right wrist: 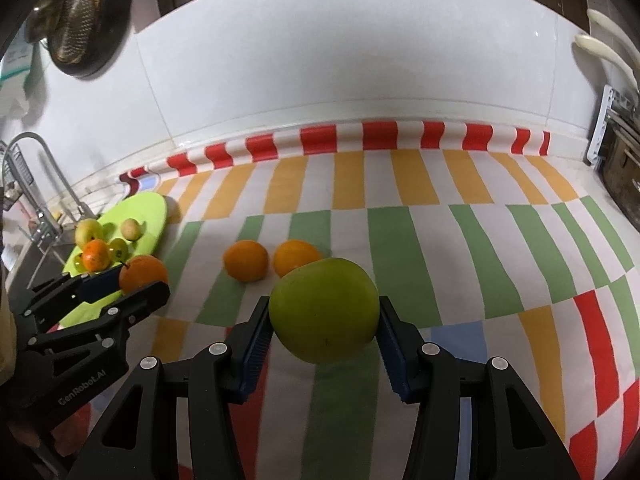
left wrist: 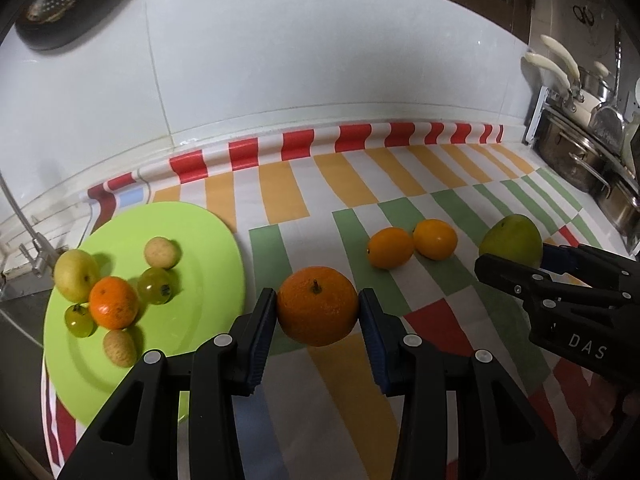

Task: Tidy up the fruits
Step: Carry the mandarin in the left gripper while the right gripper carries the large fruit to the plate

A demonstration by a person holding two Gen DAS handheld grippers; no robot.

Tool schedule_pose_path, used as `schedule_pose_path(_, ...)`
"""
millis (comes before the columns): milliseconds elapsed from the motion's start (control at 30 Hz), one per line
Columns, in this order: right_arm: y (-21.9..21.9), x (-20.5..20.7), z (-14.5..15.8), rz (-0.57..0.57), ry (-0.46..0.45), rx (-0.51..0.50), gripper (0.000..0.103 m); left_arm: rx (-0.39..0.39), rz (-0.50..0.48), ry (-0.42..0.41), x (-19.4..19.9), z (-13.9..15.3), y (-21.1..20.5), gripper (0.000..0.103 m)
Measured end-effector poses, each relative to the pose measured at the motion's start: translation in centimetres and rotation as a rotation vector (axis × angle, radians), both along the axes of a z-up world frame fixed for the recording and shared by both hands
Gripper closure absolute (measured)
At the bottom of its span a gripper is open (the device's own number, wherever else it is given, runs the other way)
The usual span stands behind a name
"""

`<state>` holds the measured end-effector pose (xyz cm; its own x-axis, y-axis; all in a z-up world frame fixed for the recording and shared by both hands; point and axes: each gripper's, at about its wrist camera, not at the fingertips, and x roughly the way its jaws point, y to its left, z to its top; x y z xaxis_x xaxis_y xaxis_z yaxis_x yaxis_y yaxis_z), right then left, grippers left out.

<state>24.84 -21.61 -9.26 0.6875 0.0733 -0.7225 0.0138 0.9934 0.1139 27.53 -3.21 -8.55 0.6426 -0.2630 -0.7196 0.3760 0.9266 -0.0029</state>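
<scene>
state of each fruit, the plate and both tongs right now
left tongs: shut on the orange
orange: gripped at both sides, stem up
right tongs: shut on the green mango
green mango: gripped at both sides
two small oranges: loose on the striped cloth, side by side
green plate: on the cloth, holding six small fruits

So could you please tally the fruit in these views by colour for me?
Orange: 4, one on the green plate, one in the left gripper, two on the cloth
Green or yellow-green: 4, three on the plate, one in the right gripper
Tan: 2, on the plate
Total: 10
</scene>
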Motion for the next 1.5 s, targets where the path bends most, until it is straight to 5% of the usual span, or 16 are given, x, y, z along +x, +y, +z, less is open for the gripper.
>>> schedule_pose_path(867,7.1,-6.4,5.4,0.136,-0.101,-0.01,0.052,-0.051,0.09,-0.096,-8.4,5.0,6.9,0.062)
schedule_pose_path(1500,13.1,-6.7,7.3,0.201,-0.174,-0.005,0.052,-0.038,0.158,-0.156,-9.2,6.8,13.2,0.062)
